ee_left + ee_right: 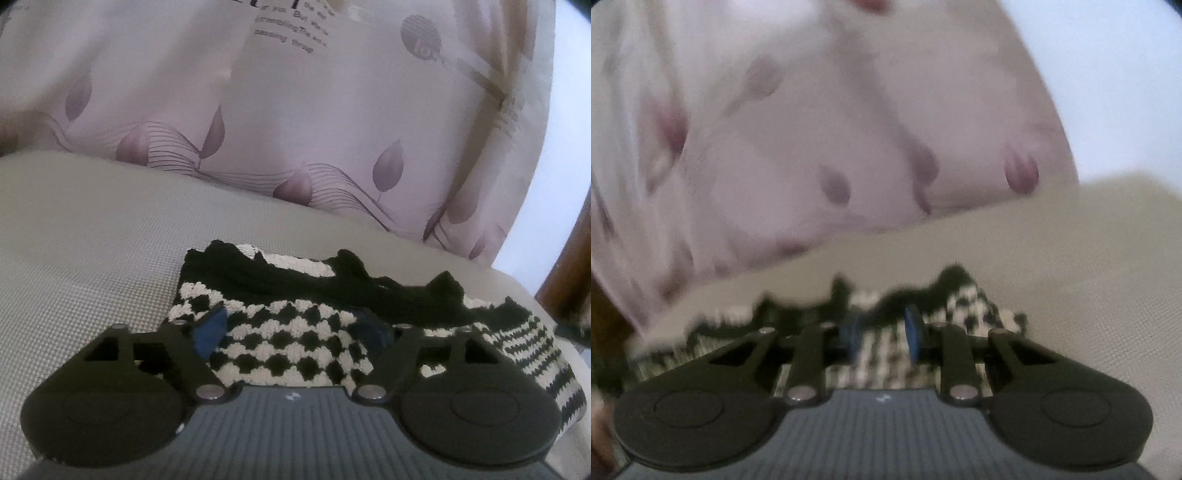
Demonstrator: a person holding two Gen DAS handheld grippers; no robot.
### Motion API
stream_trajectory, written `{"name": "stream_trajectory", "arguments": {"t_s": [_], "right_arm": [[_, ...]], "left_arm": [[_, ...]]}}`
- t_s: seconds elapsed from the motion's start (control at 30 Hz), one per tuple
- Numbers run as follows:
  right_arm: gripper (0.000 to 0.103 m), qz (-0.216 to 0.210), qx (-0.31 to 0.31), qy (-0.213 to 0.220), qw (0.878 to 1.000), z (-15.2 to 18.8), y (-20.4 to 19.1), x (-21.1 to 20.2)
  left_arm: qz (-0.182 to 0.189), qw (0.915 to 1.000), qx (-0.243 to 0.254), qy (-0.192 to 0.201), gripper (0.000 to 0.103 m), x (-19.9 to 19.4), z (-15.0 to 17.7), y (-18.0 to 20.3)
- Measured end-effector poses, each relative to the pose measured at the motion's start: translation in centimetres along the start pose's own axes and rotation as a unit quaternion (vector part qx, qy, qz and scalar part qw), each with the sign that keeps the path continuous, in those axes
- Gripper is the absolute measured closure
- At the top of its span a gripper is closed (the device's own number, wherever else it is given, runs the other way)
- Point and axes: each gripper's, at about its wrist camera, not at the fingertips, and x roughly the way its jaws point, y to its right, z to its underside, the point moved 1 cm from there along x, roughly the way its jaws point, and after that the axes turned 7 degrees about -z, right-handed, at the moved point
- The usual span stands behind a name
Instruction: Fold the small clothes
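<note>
A small black-and-white knitted garment (295, 343), checkered with a black band and a striped part at the right, lies on the grey woven cushion (92, 240). My left gripper (291, 332) hovers low over its near edge, jaws wide apart. The blue pads (212, 328) stand clear of the knit, with checkered fabric showing between them. In the blurred right wrist view my right gripper (882, 336) sits over the same garment (964, 306). Its blue pads (911, 332) are close together with knit in the narrow gap. Whether they press on it I cannot tell.
A pale pink curtain with purple leaf prints (295, 129) hangs right behind the cushion and also fills the upper left of the right wrist view as curtain (775, 147). A dark wooden post (569, 288) stands at the right. Bare cushion (1089, 258) stretches beside the garment.
</note>
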Motion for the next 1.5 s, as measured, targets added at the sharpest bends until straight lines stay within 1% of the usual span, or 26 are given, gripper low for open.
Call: {"name": "stream_trajectory", "arguments": {"t_s": [0.07, 0.1, 0.13, 0.17, 0.23, 0.27, 0.33, 0.37, 0.43, 0.5, 0.57, 0.6, 0.63, 0.67, 0.7, 0.73, 0.77, 0.83, 0.87, 0.93, 1.0, 1.03, 1.07, 1.13, 1.4, 1.5], "right_arm": [[0.078, 0.033, -0.054, -0.029, 0.998, 2.1, -1.4, -0.6], [0.079, 0.059, -0.078, -0.055, 0.994, 3.5, -1.5, -0.5], [0.079, 0.073, -0.094, -0.059, 0.991, 4.7, -1.2, -0.6], [0.079, 0.064, -0.088, -0.039, 0.993, 5.3, -0.7, -1.1], [0.079, 0.058, -0.038, -0.032, 0.997, 4.6, -0.2, -1.5], [0.078, 0.055, -0.018, -0.019, 0.998, 4.3, -0.2, -2.1], [0.077, 0.055, -0.025, 0.024, 0.998, 4.7, -1.2, -3.6], [0.077, 0.06, -0.039, 0.035, 0.997, 5.3, -1.8, -4.2], [0.077, 0.068, -0.05, 0.04, 0.996, 6.1, -2.1, -4.3], [0.076, 0.076, -0.05, 0.034, 0.995, 7.0, -2.3, -4.2], [0.076, 0.088, -0.048, 0.012, 0.995, 7.1, -2.3, -3.7], [0.075, 0.091, -0.054, 0.015, 0.994, 7.0, -2.5, -3.8], [0.071, 0.095, -0.06, 0.013, 0.994, 7.0, -2.7, -3.7], [0.066, 0.097, -0.064, 0.002, 0.993, 7.1, -2.8, -3.3], [0.058, 0.099, -0.069, -0.01, 0.993, 7.2, -2.9, -2.9], [0.054, 0.103, -0.078, -0.015, 0.992, 7.4, -3.2, -2.6], [0.05, 0.109, -0.091, -0.02, 0.99, 7.4, -3.6, -2.3], [0.036, 0.115, -0.115, -0.029, 0.986, 7.8, -4.4, -2.0], [0.033, 0.118, -0.125, -0.032, 0.985, 7.9, -4.6, -1.8], [0.029, 0.117, -0.128, -0.044, 0.984, 7.9, -4.7, -1.3], [0.028, 0.114, -0.128, -0.048, 0.984, 7.9, -4.6, -1.2], [0.027, 0.112, -0.125, -0.048, 0.985, 7.9, -4.5, -1.1], [0.026, 0.11, -0.123, -0.049, 0.985, 7.8, -4.4, -1.1], [0.023, 0.111, -0.127, -0.054, 0.984, 7.8, -4.4, -1.0], [0.02, 0.108, -0.13, -0.058, 0.984, 7.8, -4.5, -0.8], [0.02, 0.103, -0.128, -0.058, 0.985, 7.8, -4.5, -0.8]], "left_arm": [[-0.004, 1.0, 0.007, -0.001, 0.019, 0.0, 0.1, 0.3], [-0.006, 0.9999, 0.012, -0.003, 0.018, 0.1, 0.1, 0.5], [-0.007, 0.9998, 0.016, -0.005, 0.017, 0.2, 0.1, 0.7], [-0.01, 0.9997, 0.02, -0.005, 0.017, 0.1, 0.0, 0.9], [-0.016, 0.9997, 0.017, -0.002, 0.017, -0.4, -0.1, 1.0], [-0.015, 0.9998, 0.011, 0.0, 0.017, -1.0, -0.1, 1.0], [-0.019, 0.9997, 0.005, 0.012, 0.014, -3.1, 0.2, 1.0], [-0.025, 0.9995, 0.007, 0.02, 0.008, -4.2, 0.3, 1.1], [-0.036, 0.9984, 0.012, 0.041, 0.0, -6.3, 0.8, 0.8], [-0.057, 0.9965, 0.019, 0.059, 0.0, -8.0, 1.4, 0.5], [-0.086, 0.9939, 0.036, 0.058, 0.0, -8.8, 1.8, 0.5], [-0.1, 0.9924, 0.042, 0.059, 0.0, -9.1, 2.0, 0.3], [-0.109, 0.9912, 0.044, 0.061, 0.0, -9.3, 2.0, 0.1], [-0.12, 0.9897, 0.046, 0.063, 0.0, -9.4, 2.2, 0.0], [-0.134, 0.9879, 0.045, 0.063, 0.0, -9.5, 2.3, -0.1], [-0.145, 0.9865, 0.043, 0.063, 0.0, -9.6, 2.3, -0.2], [-0.149, 0.9858, 0.041, 0.066, 0.0, -9.8, 2.5, -0.4], [-0.164, 0.9831, 0.046, 0.068, 0.0, -9.8, 2.8, -0.5], [-0.171, 0.982, 0.047, 0.064, 0.0, -9.7, 3.1, -0.6], [-0.166, 0.9836, 0.042, 0.056, 0.0, -9.6, 3.4, -0.8], [-0.174, 0.9819, 0.042, 0.062, 0.0, -9.8, 3.5, -0.9], [-0.17, 0.9825, 0.044, 0.06, 0.0, -9.8, 3.5, -0.8], [-0.164, 0.9839, 0.046, 0.054, 0.0, -9.6, 3.5, -0.9], [-0.165, 0.9843, 0.045, 0.042, 0.0, -9.2, 3.5, -0.9], [-0.164, 0.9862, 0.012, 0.018, 0.0, -8.7, 3.5, -2.1], [-0.169, 0.9855, 0.009, 0.011, 0.0, -8.5, 3.5, -2.2]]}}
